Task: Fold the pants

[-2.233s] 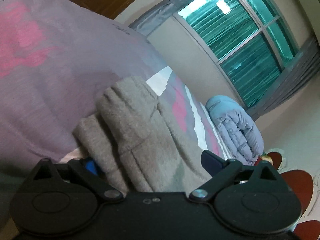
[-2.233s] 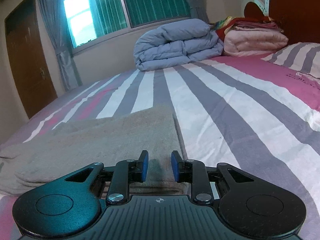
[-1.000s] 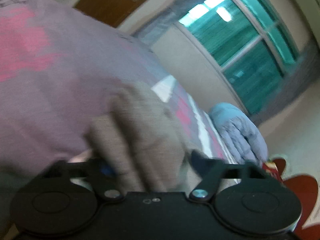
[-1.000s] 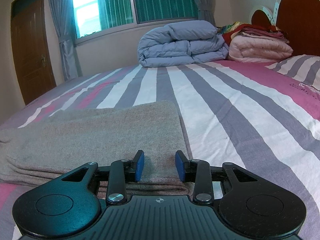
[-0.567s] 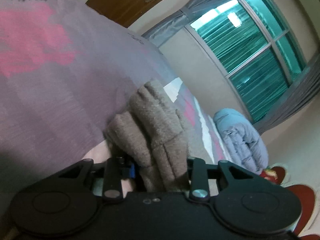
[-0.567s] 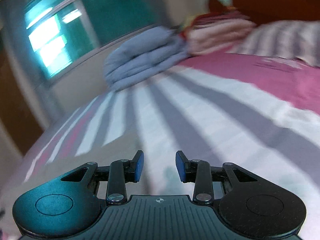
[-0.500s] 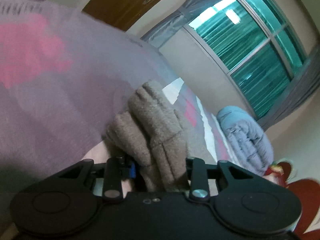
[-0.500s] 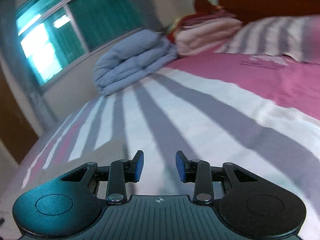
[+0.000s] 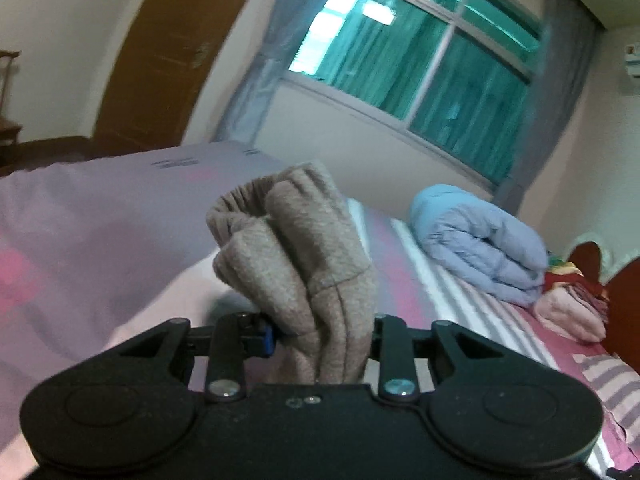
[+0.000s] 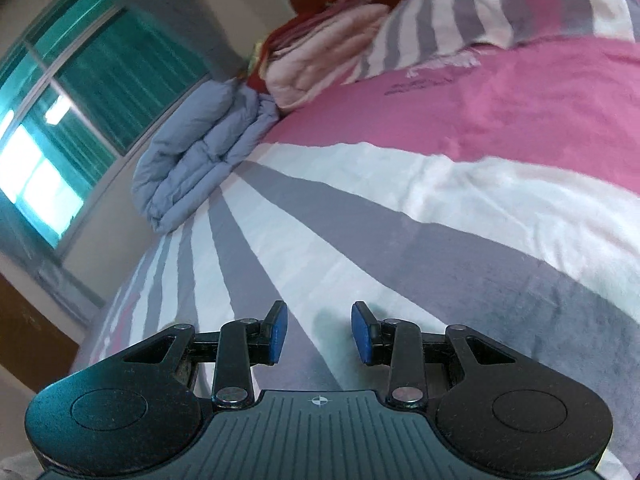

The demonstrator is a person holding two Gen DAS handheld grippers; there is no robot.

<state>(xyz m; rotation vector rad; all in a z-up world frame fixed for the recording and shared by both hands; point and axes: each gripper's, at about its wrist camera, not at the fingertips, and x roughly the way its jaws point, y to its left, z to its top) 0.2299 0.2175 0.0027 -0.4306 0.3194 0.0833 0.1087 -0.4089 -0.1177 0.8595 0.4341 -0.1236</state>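
Note:
In the left wrist view the brown fleece pants (image 9: pixel 296 248) are bunched in thick folds, and their elastic waistband end stands up above the striped bed (image 9: pixel 460 304). My left gripper (image 9: pixel 320 334) is shut on the pants, its jaws still closing, and the cloth fills the gap between the pads. My right gripper (image 10: pixel 319 330) hangs open over bare striped sheet (image 10: pixel 400 220) with nothing between its blue pads (image 10: pixel 278 332). The pants do not show in the right wrist view.
A folded blue duvet (image 9: pixel 476 248) lies by the window wall, with pink folded blankets (image 10: pixel 320 52) and a striped pillow (image 10: pixel 460 12) near the headboard. A brown door (image 9: pixel 160 60) stands beyond the bed's far left corner.
My left gripper closed on the pants and lifted the bunched end up off the bed. My right gripper slid sideways off the pants and rolled, so only sheet lies under it now.

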